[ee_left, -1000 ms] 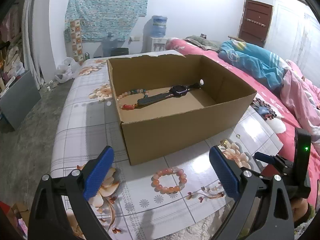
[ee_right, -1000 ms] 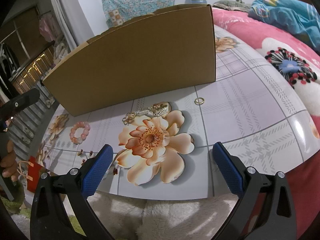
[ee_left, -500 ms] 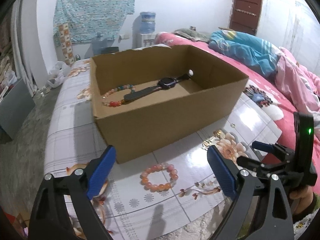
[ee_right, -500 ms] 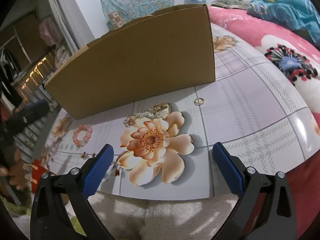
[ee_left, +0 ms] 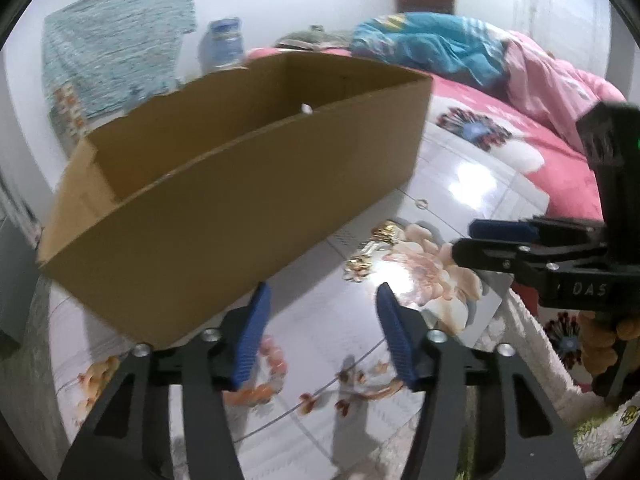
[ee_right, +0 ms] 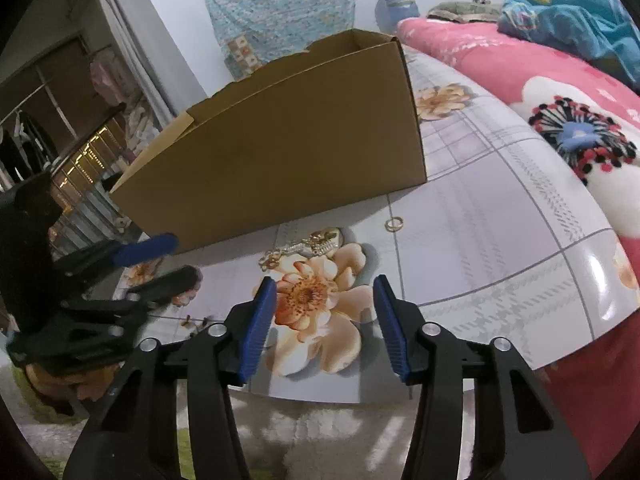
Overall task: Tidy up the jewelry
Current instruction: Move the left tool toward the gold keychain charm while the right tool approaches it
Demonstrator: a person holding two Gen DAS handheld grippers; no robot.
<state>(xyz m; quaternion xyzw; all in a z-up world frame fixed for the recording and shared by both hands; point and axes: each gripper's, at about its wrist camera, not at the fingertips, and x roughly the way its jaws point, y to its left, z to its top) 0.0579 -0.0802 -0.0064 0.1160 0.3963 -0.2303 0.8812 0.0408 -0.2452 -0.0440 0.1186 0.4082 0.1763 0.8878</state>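
surface: glossy flowered tablecloth, cardboard box on it
jewelry: gold chain, ring, bead bracelet beside box
room: pink bedding, water jug
left gripper: jaws just narrowed, empty
right gripper: same, empty

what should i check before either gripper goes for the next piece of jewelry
1. Left gripper empty: ok, its jaws have just been closing partway with nothing between them.
2. Right gripper empty: ok, its jaws have also just been closing, only the table's flower print shows in the gap.
3. Pink bead bracelet in easy reach of the left gripper: ok, it lies just by the left pad, partly hidden.
4. Gold chain and ring free on the table: ok, both lie apart from the cardboard box.
5. Grippers apart from each other: ok, a gap shows.
6. Room in the box: cannot tell, the floor is hidden.
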